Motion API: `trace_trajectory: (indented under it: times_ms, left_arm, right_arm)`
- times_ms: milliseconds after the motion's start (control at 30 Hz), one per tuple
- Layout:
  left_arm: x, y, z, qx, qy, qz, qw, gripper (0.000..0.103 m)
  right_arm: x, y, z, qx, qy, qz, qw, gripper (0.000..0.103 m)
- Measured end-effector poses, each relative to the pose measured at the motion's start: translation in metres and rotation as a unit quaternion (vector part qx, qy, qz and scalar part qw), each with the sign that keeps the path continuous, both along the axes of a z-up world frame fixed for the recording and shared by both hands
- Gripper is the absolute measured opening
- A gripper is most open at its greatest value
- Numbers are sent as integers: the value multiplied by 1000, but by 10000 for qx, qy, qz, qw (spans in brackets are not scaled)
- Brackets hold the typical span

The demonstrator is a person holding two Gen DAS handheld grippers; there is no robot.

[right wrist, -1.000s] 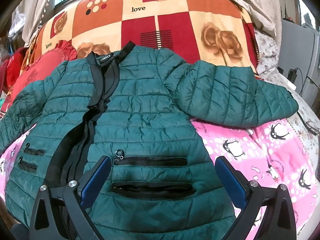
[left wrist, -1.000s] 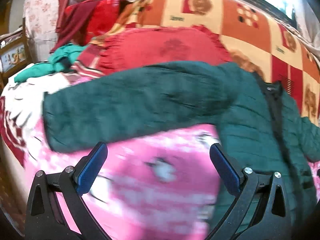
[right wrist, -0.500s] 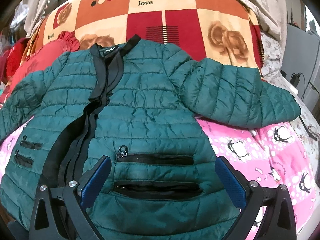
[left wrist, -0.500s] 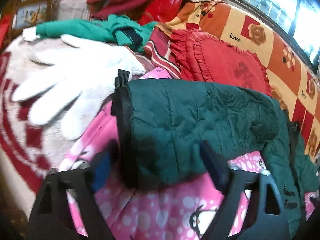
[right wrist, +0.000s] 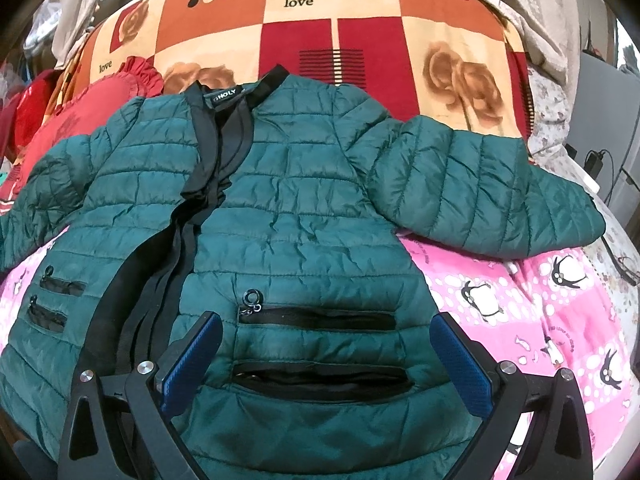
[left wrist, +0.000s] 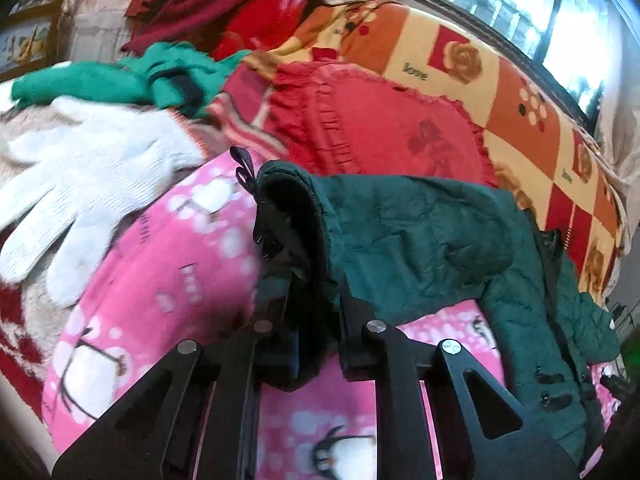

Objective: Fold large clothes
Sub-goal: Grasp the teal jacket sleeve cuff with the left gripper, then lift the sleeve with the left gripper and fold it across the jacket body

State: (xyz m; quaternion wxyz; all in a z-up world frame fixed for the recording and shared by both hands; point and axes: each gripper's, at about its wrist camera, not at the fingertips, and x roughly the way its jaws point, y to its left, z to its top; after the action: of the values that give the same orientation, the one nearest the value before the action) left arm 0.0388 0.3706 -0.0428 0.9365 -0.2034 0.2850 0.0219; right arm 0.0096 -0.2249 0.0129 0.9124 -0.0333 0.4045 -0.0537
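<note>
Fingers of our left gripper pinch the jacket cuff; our right gripper gapes above its hem; nothing folded yet.

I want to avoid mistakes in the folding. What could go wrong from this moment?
1. The left gripper is shut on only the cuff edge of the green jacket; the slick quilted sleeve may slip out when pulled.
2. The white glove lies close beside the cuff and might be dragged along.
3. The right gripper is open, so the jacket body could slide.
</note>
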Motion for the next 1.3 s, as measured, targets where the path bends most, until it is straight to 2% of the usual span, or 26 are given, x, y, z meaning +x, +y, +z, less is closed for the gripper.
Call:
trace_trajectory:
  times_ms: [133,267,400,667,767,900,967,1067,1167,1233,1300]
  left_arm:
    - [10,-30,18,-24,-249,-422,9988,12]
    - [32,-81,41,-99,-476,-968,9941,11]
    - [59,-141,62,-161,-617,-1520,9863,11]
    - [109,-242,87,-691,-749,-2299,9679,11]
    - [132,-287,95,-935,-754,-2614,9577,11]
    - [158,-360,95,-1187,-627,-3163,9391,11]
    - [164,-396,91,-1242,-559,-3451,9286,11]
    - [167,-451,81,-1271,-438,-3961,9083,11]
    - [169,-491,71,-1360,-341,-4274,8931,11]
    - [173,-518,70,-1548,-325,-4447,8816,11]
    - [178,-538,70,-1610,-322,-4566,8744,11]
  right_arm:
    - [0,-3,-1,37,11,-60,10000,103]
    - [-1,-4,-1,20,18,-68,10000,103]
    - [-1,-7,-3,-14,57,-88,9999,103]
    - [-4,-21,-3,36,103,-226,9997,103]
    - [-7,-25,-3,47,117,-212,9997,103]
    - [-8,-30,-5,-1,180,-259,9995,103]
    - [-8,-35,-8,-13,274,-313,9991,103]
    - [-9,-43,-10,16,380,-375,9986,103]
    - [-10,-49,-12,16,460,-399,9981,103]
    - [-11,-52,-13,2,507,-410,9979,103]
    - [-12,-57,-14,2,527,-450,9976,103]
